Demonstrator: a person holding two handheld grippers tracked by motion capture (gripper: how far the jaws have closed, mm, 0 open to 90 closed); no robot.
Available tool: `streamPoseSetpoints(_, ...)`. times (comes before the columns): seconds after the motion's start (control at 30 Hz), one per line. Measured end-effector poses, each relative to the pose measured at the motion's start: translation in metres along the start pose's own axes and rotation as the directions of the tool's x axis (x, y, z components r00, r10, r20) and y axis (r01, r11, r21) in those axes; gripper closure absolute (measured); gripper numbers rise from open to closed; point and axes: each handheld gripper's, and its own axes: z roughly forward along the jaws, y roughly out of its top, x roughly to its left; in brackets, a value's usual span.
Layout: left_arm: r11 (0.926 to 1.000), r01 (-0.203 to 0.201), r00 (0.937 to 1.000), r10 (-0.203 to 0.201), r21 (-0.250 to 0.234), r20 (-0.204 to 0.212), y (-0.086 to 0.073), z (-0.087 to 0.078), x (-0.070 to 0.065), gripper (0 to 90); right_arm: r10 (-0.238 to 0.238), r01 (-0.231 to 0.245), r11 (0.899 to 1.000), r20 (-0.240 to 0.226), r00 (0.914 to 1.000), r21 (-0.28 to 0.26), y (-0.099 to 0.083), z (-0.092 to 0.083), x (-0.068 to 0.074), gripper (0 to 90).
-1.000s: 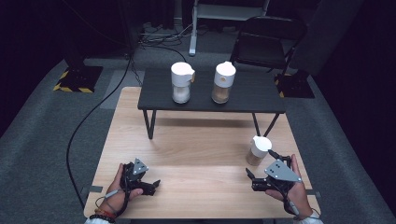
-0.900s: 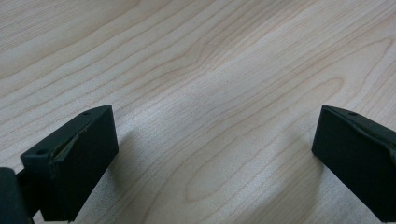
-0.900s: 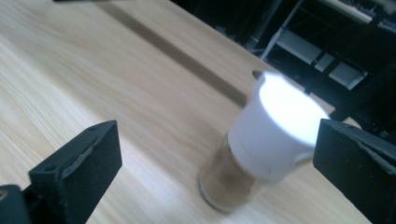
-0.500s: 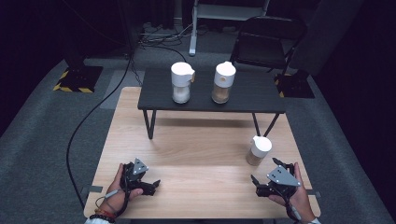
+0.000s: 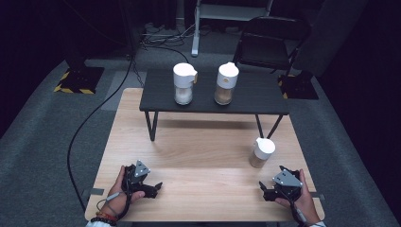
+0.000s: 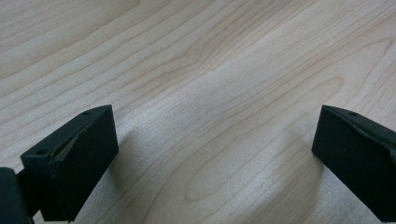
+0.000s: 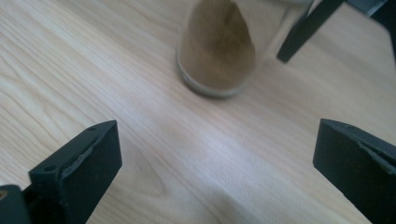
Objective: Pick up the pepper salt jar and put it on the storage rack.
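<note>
Jar of brown powder (image 5: 262,152) stands on the wooden surface (image 5: 198,151), near right. Right hand-held gripper (image 5: 272,191) gapes empty just short of it; left hand-held gripper (image 5: 152,188) likewise agape. Nothing grasped yet.

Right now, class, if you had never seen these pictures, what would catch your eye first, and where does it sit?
Two white-lidded jars stand side by side on the small black table at the far end of the wooden table. A third, smaller jar of brown powder stands alone on the wood at the right, just ahead of the right gripper, whose jaws are wide open. The left gripper rests open on the near left.
</note>
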Motion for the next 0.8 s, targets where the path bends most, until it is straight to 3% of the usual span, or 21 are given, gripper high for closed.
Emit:
streamPoseSetpoints(0.13,1.0,0.0,1.0,0.0,0.0,0.0,0.0,0.0,0.0,0.2,0.028,-0.027,0.999,-0.012,0.9995,0.031,-0.003,0.004,-0.008,0.9)
streamPoseSetpoints(0.3,1.0,0.0,1.0,0.0,0.001,0.0,0.0,0.0,0.0,0.1,0.102,-0.099,0.994,-0.039,0.9941,0.054,-0.006,0.007,-0.018,1.2)
streamPoseSetpoints(0.57,1.0,0.0,1.0,0.0,0.0,0.0,0.0,0.0,0.0,0.1,0.231,-0.222,0.971,-0.106,0.9672,0.089,-0.013,0.011,-0.043,0.5)
streamPoseSetpoints(0.67,1.0,0.0,1.0,0.0,0.0,0.0,0.0,0.0,0.0,0.1,0.292,-0.276,0.953,-0.14,0.9462,0.123,-0.013,0.014,-0.056,0.2)
streamPoseSetpoints(0.8,1.0,0.0,1.0,0.0,0.0,0.0,0.0,0.0,0.0,0.2,0.29,-0.274,0.954,-0.138,0.9471,0.124,-0.014,0.014,-0.059,0.0)
